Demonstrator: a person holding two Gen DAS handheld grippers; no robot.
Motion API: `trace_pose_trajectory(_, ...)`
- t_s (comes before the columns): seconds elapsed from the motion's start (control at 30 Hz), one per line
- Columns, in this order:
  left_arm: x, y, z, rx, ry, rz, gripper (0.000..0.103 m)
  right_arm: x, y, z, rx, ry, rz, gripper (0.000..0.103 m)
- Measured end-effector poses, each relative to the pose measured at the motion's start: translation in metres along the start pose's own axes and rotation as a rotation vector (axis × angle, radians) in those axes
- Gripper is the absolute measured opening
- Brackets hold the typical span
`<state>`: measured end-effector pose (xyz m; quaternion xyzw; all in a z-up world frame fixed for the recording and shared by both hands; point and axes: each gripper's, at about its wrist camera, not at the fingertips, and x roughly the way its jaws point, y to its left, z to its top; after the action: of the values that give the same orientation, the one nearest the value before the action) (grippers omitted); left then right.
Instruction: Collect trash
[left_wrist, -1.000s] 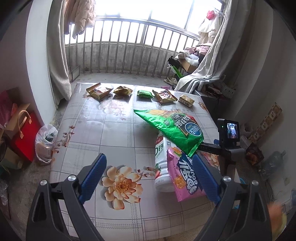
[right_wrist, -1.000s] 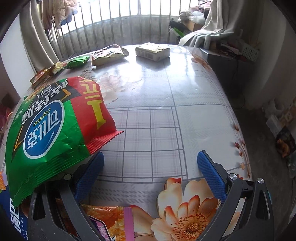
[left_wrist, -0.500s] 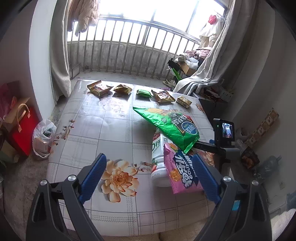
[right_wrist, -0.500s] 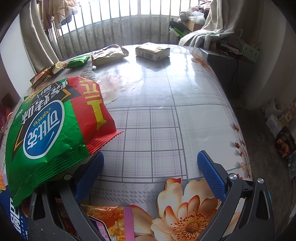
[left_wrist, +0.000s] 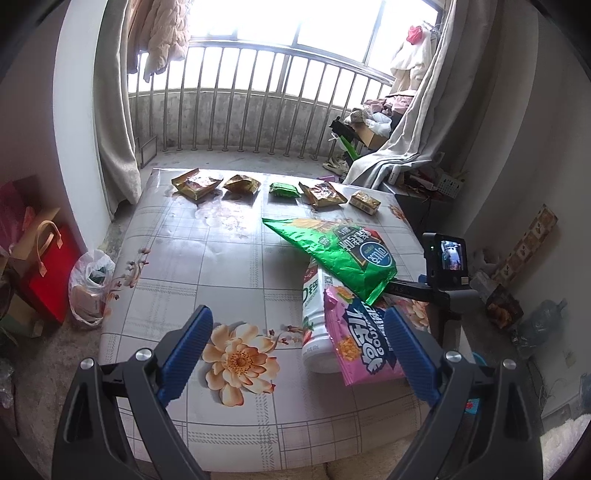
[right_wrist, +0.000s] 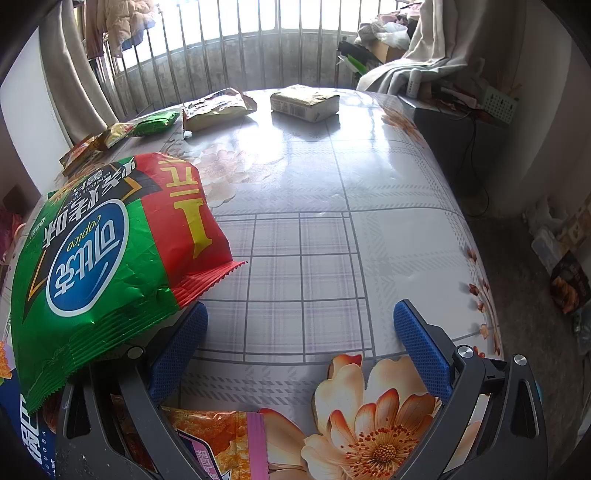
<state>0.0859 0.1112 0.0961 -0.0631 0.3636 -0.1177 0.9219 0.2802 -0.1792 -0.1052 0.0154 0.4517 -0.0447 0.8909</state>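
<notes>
My left gripper (left_wrist: 297, 339) hangs open above the near edge of the floral table (left_wrist: 192, 258). A green chip bag (left_wrist: 343, 254) leans over a white bottle (left_wrist: 314, 317) and a pink snack bag (left_wrist: 362, 343), right of that gripper. Several small wrappers (left_wrist: 240, 183) line the far edge, with a small box (left_wrist: 364, 202) at their right end. My right gripper (right_wrist: 300, 332) is open and rests low at the table's right side. The green chip bag (right_wrist: 110, 251) drapes over its left finger. The pink snack bag (right_wrist: 218, 439) lies under it.
A white plastic bag (left_wrist: 90, 284) and a red paper bag (left_wrist: 48, 269) stand on the floor left of the table. The other gripper's camera unit (left_wrist: 445, 258) stands at the table's right edge. Clutter and a curtain fill the right side.
My left gripper has pulled back and risen, so more of the table and floor shows. The right gripper and the bags have not moved.
</notes>
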Motion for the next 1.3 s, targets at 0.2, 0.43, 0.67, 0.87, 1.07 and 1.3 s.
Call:
trace_pose_trajectory(0.2, -0.002, 0.017, 0.003, -0.011, -0.013, 0.027, 0.091, 0.000, 0.000, 0.000, 0.000, 0.000, 0.000, 0.097)
trace_pose_trajectory(0.43, 0.010, 0.034, -0.007, -0.064, 0.017, 0.027, 0.091, 0.000, 0.000, 0.000, 0.000, 0.000, -0.001, 0.097)
trace_pose_trajectory(0.67, 0.019, 0.022, -0.011, -0.027, 0.048, 0.015, 0.091, 0.000, 0.000, -0.001, 0.000, -0.001, -0.001, 0.097)
trace_pose_trajectory(0.87, 0.023, 0.008, -0.011, -0.009, 0.042, -0.018, 0.091, 0.000, 0.000, -0.001, 0.000, -0.001, -0.001, 0.097)
trace_pose_trajectory(1.07, 0.032, -0.001, -0.014, 0.015, 0.065, -0.039, 0.091, 0.000, 0.000, -0.001, 0.000, -0.001, -0.001, 0.097)
trace_pose_trajectory(1.3, 0.031, 0.002, -0.017, 0.011, 0.064, -0.039, 0.091, 0.000, 0.000, -0.001, 0.000, -0.001, -0.001, 0.097)
